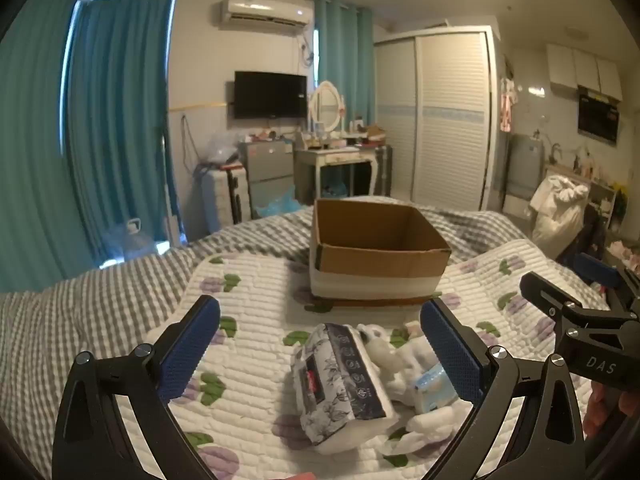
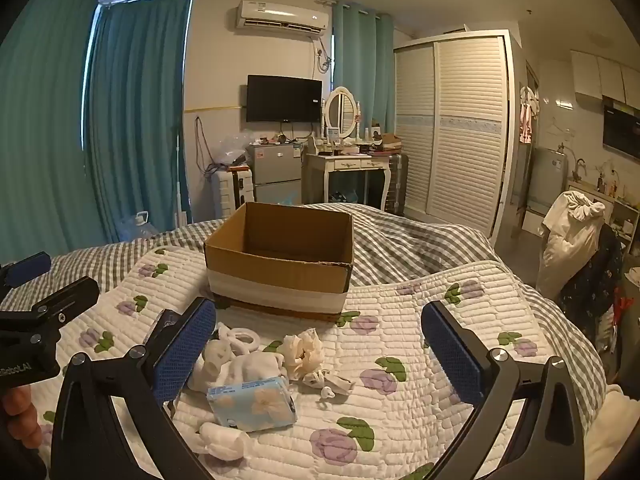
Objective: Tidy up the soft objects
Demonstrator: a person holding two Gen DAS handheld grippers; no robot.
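Observation:
An open, empty cardboard box [image 1: 376, 256] stands on the quilted bed cover [image 1: 248, 304]; it also shows in the right wrist view [image 2: 280, 264]. My left gripper [image 1: 320, 352] is open above a dark floral tissue pack [image 1: 340, 384]. White soft items [image 1: 404, 360] and a light blue tissue pack [image 1: 434, 384] lie to its right. My right gripper [image 2: 320, 356] is open over the pile: the blue tissue pack [image 2: 252, 402], white socks [image 2: 244, 364] and a cream crumpled cloth [image 2: 306, 354]. Neither gripper holds anything.
The bed has a grey checked duvet [image 2: 404, 240] behind the box. The other gripper shows at the right edge of the left wrist view [image 1: 580, 320] and at the left edge of the right wrist view [image 2: 36, 316]. A dressing table [image 2: 352, 168] and wardrobe [image 2: 452, 128] stand beyond.

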